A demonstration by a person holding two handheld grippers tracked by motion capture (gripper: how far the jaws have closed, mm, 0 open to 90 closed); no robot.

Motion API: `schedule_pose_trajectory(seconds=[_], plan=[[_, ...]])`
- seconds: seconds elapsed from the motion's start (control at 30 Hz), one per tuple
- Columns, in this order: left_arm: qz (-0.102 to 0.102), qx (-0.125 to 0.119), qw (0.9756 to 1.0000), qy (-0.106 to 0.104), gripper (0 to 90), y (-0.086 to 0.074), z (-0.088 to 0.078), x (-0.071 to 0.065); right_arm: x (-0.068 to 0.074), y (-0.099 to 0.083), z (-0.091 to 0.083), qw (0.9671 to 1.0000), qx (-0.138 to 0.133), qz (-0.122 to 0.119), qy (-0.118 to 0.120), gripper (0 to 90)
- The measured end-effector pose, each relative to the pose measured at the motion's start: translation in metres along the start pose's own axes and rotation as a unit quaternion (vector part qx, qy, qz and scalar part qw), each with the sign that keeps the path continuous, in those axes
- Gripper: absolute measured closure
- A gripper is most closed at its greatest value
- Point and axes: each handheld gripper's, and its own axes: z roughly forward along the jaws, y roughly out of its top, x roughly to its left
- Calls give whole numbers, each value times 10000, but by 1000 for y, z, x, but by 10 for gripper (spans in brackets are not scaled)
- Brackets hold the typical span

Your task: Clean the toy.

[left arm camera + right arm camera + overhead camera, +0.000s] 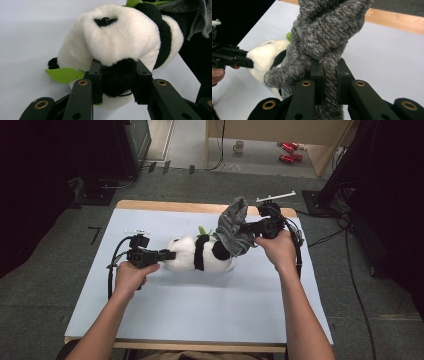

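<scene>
A black-and-white panda plush [187, 254] lies on its side in the middle of the light blue mat [200, 305]. My left gripper [172, 254] is at its left end. In the left gripper view its jaws [119, 80] press on a black furry lobe of the panda [120, 37]; a green felt leaf [63, 75] sticks out beside them. My right gripper [245, 227] is shut on a grey knitted cloth [232, 227], lifted above the panda's right end. The cloth [327, 32] runs up between the pads of this gripper [329, 75], and its lower part drapes on the panda [265, 56].
The mat covers a wooden table [190, 206] whose far edge shows. Cables trail from both grippers over the table's sides. On the floor beyond stand a mug [239, 146] and red cans [289, 151]. Dark equipment flanks the table at left and right.
</scene>
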Motion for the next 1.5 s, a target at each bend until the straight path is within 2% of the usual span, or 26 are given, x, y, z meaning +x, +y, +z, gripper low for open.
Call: schedule_pose_trajectory(seconds=[0.1,0.2,0.27,0.33,0.37,0.4,0.43,0.47,0.7,0.97,1.13,1.4,1.5], plan=[[-17,-7,10000,14,672,0,0,0,4,4,-5,10000,-85,1,32,806],[-27,-8,10000,30,671,0,0,0,17,8,-2,9989,-173,-36,425,806],[-31,-7,10000,36,672,0,0,0,26,10,3,9980,-163,-79,601,806],[-21,-14,10000,30,672,0,0,-1,36,12,10,9971,-122,-163,728,806],[-20,-23,10000,26,672,0,0,-1,47,13,19,9960,-73,-238,858,806],[-5,-32,10000,24,672,0,0,-2,47,13,19,9960,-73,-238,858,806],[-4,-45,10000,33,672,0,0,-2,58,15,27,9944,-19,-299,1014,806],[1,-53,10000,34,672,0,0,-3,58,15,27,9944,-19,-299,1014,806],[21,-109,9999,7,672,0,-1,-5,95,21,54,9905,213,-644,1198,806],[85,-170,9998,2,672,0,-1,-8,127,21,80,9867,409,-893,1297,806],[157,-174,9997,7,671,0,-1,-9,138,15,104,9852,702,-948,1241,806],[169,-133,9998,54,672,-1,0,-9,133,5,121,9860,836,-969,1068,807],[184,-123,9997,50,672,-1,0,-9,132,1,119,9853,852,-1141,949,807]])
